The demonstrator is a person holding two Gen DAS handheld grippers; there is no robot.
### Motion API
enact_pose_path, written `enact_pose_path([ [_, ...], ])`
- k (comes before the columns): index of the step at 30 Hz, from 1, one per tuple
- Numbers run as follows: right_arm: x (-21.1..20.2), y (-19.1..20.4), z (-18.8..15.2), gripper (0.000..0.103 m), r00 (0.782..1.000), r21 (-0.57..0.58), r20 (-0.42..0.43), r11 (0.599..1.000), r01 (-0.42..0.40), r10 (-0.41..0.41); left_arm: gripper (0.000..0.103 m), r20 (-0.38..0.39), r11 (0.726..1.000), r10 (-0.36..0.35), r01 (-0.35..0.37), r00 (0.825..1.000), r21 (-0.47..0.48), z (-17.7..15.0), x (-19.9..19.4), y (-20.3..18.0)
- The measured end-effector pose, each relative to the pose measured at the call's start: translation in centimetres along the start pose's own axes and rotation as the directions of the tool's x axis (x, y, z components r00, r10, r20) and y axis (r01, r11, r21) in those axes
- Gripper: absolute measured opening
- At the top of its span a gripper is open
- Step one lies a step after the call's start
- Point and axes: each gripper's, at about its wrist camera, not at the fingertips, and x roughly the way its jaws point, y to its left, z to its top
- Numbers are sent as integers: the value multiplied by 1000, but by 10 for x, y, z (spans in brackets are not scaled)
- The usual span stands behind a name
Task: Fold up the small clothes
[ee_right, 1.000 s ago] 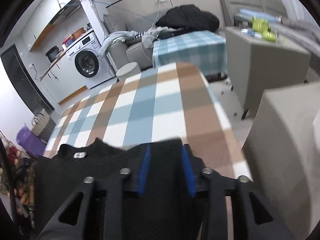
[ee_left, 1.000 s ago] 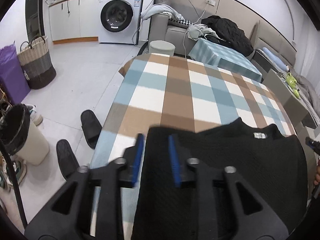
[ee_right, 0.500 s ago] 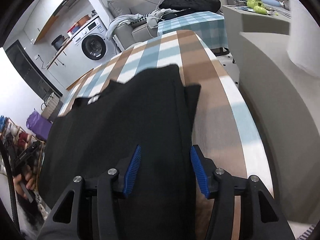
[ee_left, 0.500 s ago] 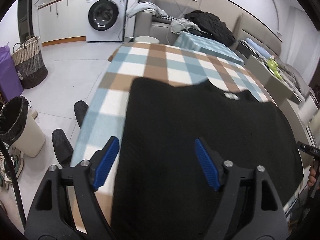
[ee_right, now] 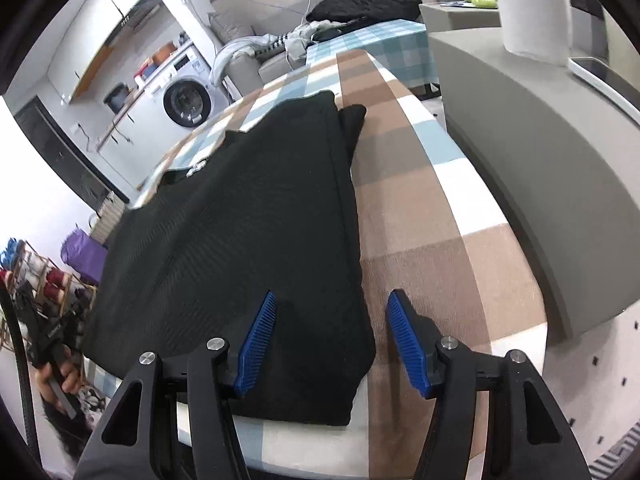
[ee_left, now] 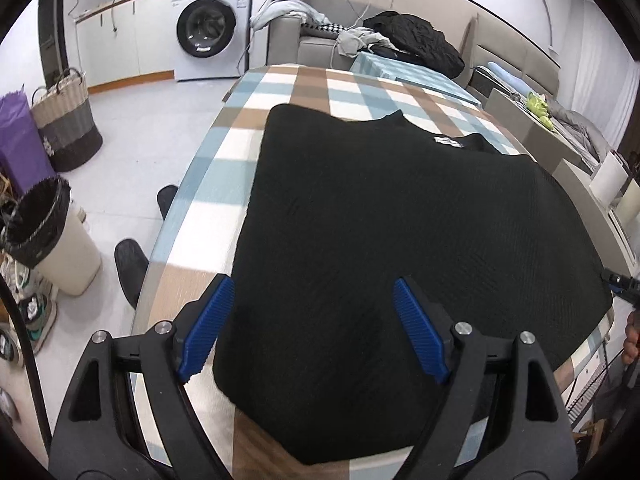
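A black knit garment [ee_left: 400, 208] lies spread flat on the checked tablecloth [ee_left: 224, 168], its neck label [ee_left: 447, 141] at the far side. My left gripper [ee_left: 312, 288] hovers over the garment's near left corner. Its jaws are opening wide and its blue pads press on nothing. In the right wrist view the same garment [ee_right: 240, 220] fills the left of the table [ee_right: 420, 220], with a sleeve tucked under at the far right. My right gripper [ee_right: 332, 296] straddles the garment's near right edge, jaws opening, pads clear of the cloth.
Left of the table stand a lined waste bin [ee_left: 48, 240], black slippers [ee_left: 130, 268] and a wicker basket [ee_left: 66, 128]. A washing machine [ee_left: 208, 28] and sofa are behind. A grey cabinet [ee_right: 540, 160] with a white roll [ee_right: 528, 8] flanks the table's right side.
Both grippers let go of the black garment, opened and drew back toward the near table edge. The garment now lies flat and nearly whole in view.
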Motion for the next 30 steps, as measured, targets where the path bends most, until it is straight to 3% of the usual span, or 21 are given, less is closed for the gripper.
enact_pose_path([
  [3, 4, 10, -1, 53, 1000, -36, 4, 999, -20, 20, 80, -5, 999, -12, 12, 1000, -39, -5, -3, 9],
  [4, 4, 14, -2, 34, 1000, -56, 14, 998, -12, 12, 80, -4, 999, -9, 8, 1000, -42, -6, -2, 10],
  [5, 4, 20, -3, 23, 1000, -85, 27, 996, -11, 13, 80, -4, 999, -3, 3, 1000, -44, -7, -3, 11],
  [7, -4, 29, -4, 14, 996, -126, 76, 992, -29, 39, 80, -7, 999, 0, 0, 1000, -49, -9, -5, 13],
  [12, -29, 41, -5, 9, 987, -192, 150, 981, -29, 58, 80, -3, 998, -33, 32, 999, -62, -12, -8, 12],
  [15, -19, 40, -3, 8, 994, -194, 105, 980, 41, -21, 80, -3, 999, -14, 14, 1000, -30, -12, -6, 4],
  [18, -7, 36, -7, 8, 998, -186, 41, 981, 61, -54, 80, -3, 999, -28, 28, 1000, -17, -12, -6, -1],
  [24, -10, 25, -4, 16, 998, -103, 48, 994, -36, 41, 80, 10, 999, -43, 43, 999, 4, -12, -8, -13],
  [28, -9, 24, -8, 9, 996, -106, 83, 994, -29, 38, 80, 13, 999, -48, 48, 999, 14, -14, -7, -21],
  [30, -20, 30, -9, 7, 990, -136, 121, 989, -58, 75, 80, 15, 999, -50, 50, 999, 13, -15, -7, -24],
])
